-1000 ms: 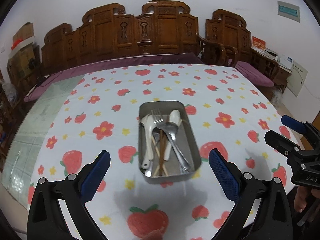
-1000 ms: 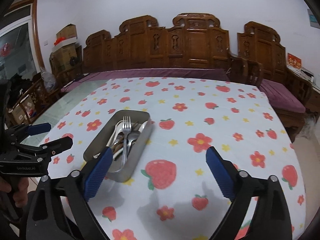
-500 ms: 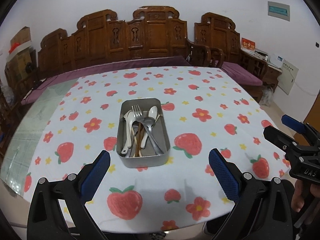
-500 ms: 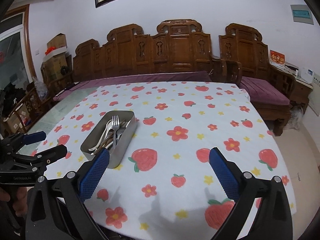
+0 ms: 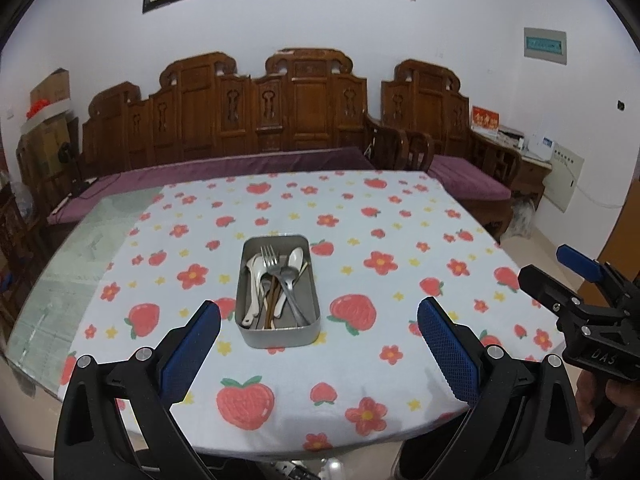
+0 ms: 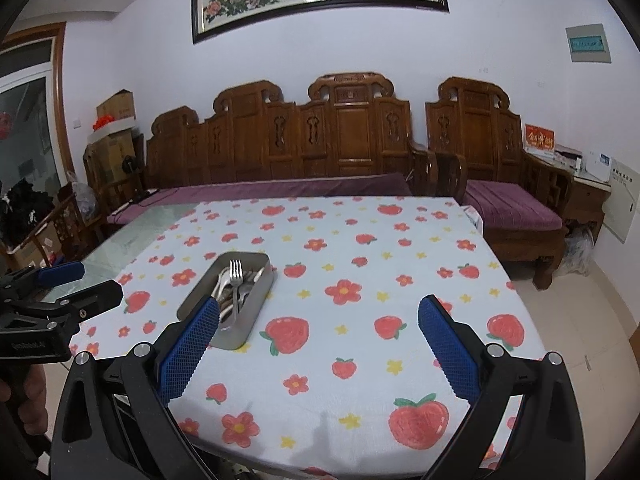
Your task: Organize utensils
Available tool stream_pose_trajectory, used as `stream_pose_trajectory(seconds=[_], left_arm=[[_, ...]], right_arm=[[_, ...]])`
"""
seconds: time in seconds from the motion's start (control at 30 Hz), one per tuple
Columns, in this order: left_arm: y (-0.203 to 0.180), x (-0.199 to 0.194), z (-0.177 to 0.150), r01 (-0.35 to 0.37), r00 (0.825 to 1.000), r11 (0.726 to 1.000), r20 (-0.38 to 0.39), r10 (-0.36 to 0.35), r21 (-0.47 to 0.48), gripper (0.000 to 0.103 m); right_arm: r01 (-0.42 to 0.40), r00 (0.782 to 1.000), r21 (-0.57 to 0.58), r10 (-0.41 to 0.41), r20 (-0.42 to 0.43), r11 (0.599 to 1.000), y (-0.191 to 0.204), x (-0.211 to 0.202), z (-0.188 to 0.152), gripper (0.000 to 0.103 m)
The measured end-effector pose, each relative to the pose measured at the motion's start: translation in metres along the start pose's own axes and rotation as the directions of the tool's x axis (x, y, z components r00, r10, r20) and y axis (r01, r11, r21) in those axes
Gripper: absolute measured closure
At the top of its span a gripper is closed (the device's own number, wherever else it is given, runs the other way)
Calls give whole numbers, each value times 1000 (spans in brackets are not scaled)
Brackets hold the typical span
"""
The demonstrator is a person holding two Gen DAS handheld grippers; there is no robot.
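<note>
A rectangular metal tin (image 5: 312, 328) (image 6: 264, 292) sits on the table's strawberry-print cloth. Inside lie a steel fork (image 5: 280, 276) (image 6: 236, 280), white spoons (image 5: 253, 292), a steel spoon and brown chopsticks (image 5: 273, 300). My left gripper (image 5: 319, 346) is open and empty, held back over the table's near edge, well short of the tin. My right gripper (image 6: 319, 342) is also open and empty, near the front edge with the tin ahead to its left. Each gripper shows at the side of the other's view.
The cloth (image 5: 400, 240) covers most of a glass-topped table (image 5: 80, 256). Carved wooden benches with purple cushions (image 5: 280, 128) stand behind it. A cabinet with boxes (image 5: 44, 136) is at the left wall. Tiled floor (image 6: 592, 320) lies to the right.
Both grippers have pulled back and up from the tin, which now looks smaller and farther away. The table's near edge has come into view. Both stay open.
</note>
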State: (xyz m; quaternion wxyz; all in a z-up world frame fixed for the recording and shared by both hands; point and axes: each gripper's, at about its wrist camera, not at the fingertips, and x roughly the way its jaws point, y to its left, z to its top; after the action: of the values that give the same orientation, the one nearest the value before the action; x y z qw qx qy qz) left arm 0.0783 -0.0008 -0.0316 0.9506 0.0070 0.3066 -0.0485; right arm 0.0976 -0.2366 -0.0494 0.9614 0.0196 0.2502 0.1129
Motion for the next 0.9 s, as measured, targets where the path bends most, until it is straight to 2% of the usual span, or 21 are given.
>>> stream_pose_trajectory(seconds=[0.27,0.5,0.9], left_arm=[[-5,-36,15,-15,997,1000,81,15,5,8],[-5,-68,24,-38,986,999,163,38,-2,8],[-4,-82,25,-51,979,998,197,54,-22,8]], right_arm=[[-4,996,-16,6,93,1000,9,-40,23,3],[-1,985,-26,6,170,1000,12,-74,36,3],[2,983,-40,5,185,999,18,-86,38,3]])
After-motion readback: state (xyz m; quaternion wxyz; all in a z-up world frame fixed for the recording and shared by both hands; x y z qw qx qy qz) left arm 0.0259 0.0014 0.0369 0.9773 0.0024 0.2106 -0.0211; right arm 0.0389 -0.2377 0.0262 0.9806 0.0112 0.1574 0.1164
